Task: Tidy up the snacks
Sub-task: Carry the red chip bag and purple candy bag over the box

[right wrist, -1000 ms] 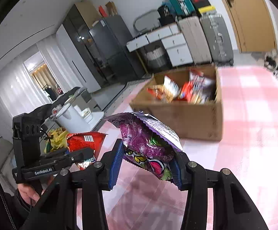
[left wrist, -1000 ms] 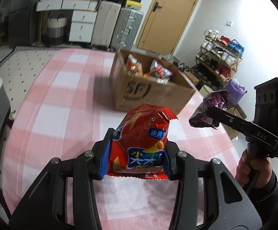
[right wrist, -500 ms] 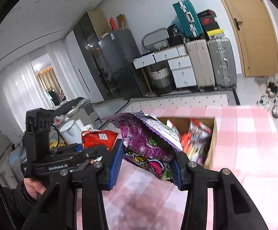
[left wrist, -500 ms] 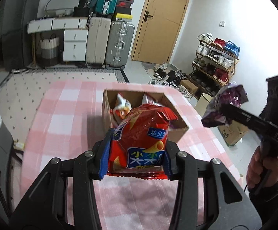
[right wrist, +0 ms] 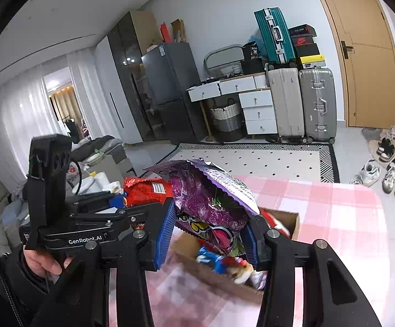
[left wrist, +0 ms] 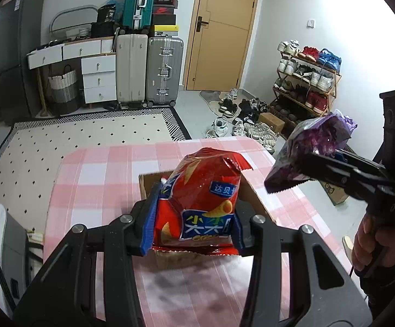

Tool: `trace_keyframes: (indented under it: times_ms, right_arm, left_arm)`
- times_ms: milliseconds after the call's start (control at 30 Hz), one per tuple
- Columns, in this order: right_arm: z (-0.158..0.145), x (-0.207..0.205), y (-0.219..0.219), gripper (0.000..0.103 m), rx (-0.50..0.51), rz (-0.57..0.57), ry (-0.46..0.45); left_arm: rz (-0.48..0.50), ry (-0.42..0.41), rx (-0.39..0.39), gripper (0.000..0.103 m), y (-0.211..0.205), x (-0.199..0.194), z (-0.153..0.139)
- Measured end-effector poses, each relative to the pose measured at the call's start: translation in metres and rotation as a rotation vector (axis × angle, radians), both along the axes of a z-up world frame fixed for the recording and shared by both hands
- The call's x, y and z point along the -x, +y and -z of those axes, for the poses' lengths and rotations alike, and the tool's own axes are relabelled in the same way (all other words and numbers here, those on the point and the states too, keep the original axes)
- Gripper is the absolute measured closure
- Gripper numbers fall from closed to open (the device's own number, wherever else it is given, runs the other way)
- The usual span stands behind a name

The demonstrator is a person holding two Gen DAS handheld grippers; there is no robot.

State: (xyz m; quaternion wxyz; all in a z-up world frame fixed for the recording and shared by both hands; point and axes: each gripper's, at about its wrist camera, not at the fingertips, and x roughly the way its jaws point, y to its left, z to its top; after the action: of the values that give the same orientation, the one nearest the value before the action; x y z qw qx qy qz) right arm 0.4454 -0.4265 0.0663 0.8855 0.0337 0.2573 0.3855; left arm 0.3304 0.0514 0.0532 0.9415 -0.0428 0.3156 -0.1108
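The left gripper (left wrist: 194, 229) is clamped on a red chip bag (left wrist: 200, 204), the right gripper (right wrist: 207, 235) on a purple snack bag (right wrist: 208, 204) — both above the cardboard box (right wrist: 292, 222). Pink-checked bench (left wrist: 102, 179); suitcases (left wrist: 164, 70) and wooden door (left wrist: 224, 30) behind.

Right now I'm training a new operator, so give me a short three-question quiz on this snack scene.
1. True or false: the left gripper is shut on the red bag.
2. Which bag does the right gripper hold? A) green bag B) purple bag C) yellow bag
3. Fill in: in the right wrist view, the open box under the bags holds more ____.

Key: 1. True. 2. B. 3. Snacks.
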Motion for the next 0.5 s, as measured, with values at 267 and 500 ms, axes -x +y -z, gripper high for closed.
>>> trace_keyframes:
  times_ms: [267, 500]
  right_arm:
    - [0.012, -0.041, 0.013, 0.058, 0.035, 0.013, 0.021]
    - [0.037, -0.066, 0.021, 0.058, 0.083, 0.026, 0.034]
  left_arm:
    - [0.007, 0.025, -0.006, 0.062, -0.006, -0.061, 0.016]
    - [0.023, 0.065, -0.024, 0.062, -0.012, -0.101, 0.042]
